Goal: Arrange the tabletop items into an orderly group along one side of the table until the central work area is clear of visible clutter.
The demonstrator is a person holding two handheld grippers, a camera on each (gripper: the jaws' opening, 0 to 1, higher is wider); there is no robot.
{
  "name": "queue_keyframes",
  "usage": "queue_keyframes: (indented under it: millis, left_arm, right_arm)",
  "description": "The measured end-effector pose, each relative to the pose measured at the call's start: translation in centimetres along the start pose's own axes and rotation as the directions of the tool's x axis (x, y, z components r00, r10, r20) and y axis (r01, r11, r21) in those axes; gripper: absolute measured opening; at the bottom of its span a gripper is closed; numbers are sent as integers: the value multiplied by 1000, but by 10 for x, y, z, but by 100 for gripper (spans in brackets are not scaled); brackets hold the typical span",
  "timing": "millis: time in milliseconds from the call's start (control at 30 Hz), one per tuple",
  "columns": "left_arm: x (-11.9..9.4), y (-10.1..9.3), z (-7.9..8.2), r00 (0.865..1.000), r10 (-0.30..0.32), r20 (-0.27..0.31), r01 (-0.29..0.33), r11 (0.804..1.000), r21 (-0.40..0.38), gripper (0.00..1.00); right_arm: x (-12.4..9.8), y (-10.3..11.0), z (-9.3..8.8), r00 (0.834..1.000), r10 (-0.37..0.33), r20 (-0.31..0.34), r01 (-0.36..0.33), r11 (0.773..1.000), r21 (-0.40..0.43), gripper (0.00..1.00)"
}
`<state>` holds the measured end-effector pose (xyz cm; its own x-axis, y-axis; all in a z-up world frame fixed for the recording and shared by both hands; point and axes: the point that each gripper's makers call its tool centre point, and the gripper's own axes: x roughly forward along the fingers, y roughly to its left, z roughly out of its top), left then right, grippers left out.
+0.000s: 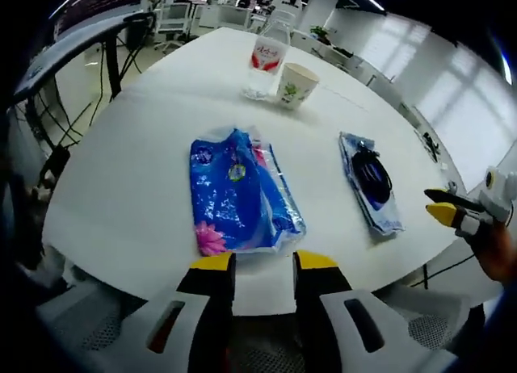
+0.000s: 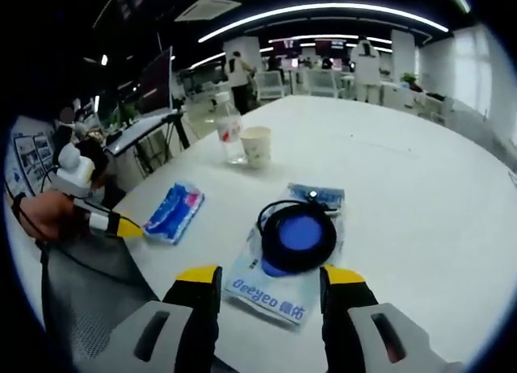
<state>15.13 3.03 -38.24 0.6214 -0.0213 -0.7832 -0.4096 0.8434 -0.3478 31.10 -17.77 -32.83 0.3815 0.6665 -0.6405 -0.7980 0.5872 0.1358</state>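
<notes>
Two flat packets sit mid-table, nothing grabbed yet.
Left gripper (image 1: pixel 264 266) hangs open just short of the blue tissue pack (image 1: pixel 239 192); right gripper (image 2: pixel 261 278) hangs open before the cable pouch (image 2: pixel 294 244). Next, probably slide both toward the water bottle (image 1: pixel 266 58) and paper cup (image 1: pixel 297 85).

White table (image 1: pixel 145 171) seen from its near edge. 4 items stand in the way: a blue packet (image 1: pixel 238 191) just ahead of the left gripper (image 1: pixel 264 264), whose jaws stand apart over the table's edge; a cable pouch (image 2: pixel 292 248) between and just beyond the spread jaws of the right gripper (image 2: pixel 262 274); and, well apart at the far side, a water bottle (image 1: pixel 265 58) beside a paper cup (image 1: pixel 296 85). Bare lanes run between packet and pouch, left of the packet, and across the wide surface right of the pouch.
</notes>
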Motion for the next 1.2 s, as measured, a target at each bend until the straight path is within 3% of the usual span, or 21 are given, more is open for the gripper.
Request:
queue_keyframes:
  millis: [333, 600, 833, 1200]
  left_arm:
    - [-12, -11, -9, 999, -12, -37, 8, 994, -113, 29]
    - [-4, -21, -10, 995, -66, -69, 48, 969, -241, 31]
    - [5, -18, -9, 995, -61, -85, 30, 944, -329, 33]
    - [12, -18, -8, 996, -56, -64, 26, 918, -395, 26]
  right_arm:
    - [-4, 2, -3, 1000, -1, -10, 1, 1000, 1, 49]
    - [-7, 4, -4, 1000, 0, -11, 0, 1000, 4, 49]
    - [-10, 4, -5, 1000, -7, -10, 7, 1000, 11, 49]
    - [-14, 4, -7, 1000, -11, -17, 11, 1000, 20, 48]
